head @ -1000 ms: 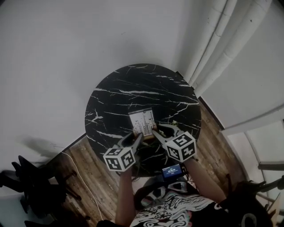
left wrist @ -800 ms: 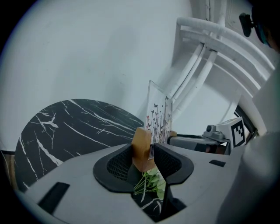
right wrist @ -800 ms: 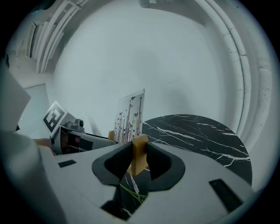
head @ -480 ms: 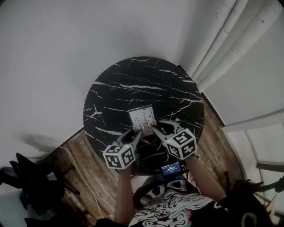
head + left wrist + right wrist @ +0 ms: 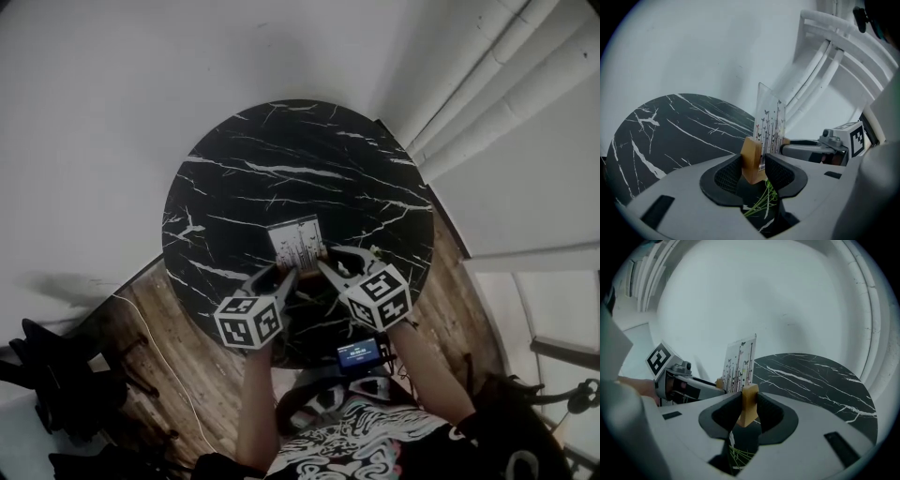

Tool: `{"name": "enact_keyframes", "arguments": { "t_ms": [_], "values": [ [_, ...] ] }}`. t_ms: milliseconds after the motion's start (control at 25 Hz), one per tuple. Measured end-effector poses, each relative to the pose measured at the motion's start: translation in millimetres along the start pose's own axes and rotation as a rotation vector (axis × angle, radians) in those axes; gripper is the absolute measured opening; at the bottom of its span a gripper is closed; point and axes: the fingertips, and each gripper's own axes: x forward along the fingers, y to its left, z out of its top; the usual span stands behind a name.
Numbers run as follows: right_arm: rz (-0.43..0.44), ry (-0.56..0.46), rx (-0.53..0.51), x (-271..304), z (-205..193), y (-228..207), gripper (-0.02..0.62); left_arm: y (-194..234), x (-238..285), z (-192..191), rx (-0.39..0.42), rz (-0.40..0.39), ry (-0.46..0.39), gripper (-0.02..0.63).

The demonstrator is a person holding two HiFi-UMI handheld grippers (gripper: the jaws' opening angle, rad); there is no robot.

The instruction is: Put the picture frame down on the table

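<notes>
Both grippers have sunk a little with the picture frame since the earlier moment. It is a thin clear sheet printed with small butterflies and stems, standing upright in a pale wooden block at each end. The left gripper clamps one block between its dark ribbed pads, and the right gripper clamps the other block. The frame is over the near part of the round table, black glossy marble with white veins; whether it touches the top cannot be told. White curtain folds hang at the right. On the wooden floor lie a white cable and a black chair.
</notes>
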Motion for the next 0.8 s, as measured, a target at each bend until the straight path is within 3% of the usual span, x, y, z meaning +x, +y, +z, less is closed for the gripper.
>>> {"name": "enact_keyframes", "arguments": {
  "t_ms": [800],
  "values": [
    [0.046,0.127,-0.104,48.8,-36.1,-28.6,0.103,38.6,45.0,-25.9,-0.058,0.048,0.095,0.163]
  ]
}}
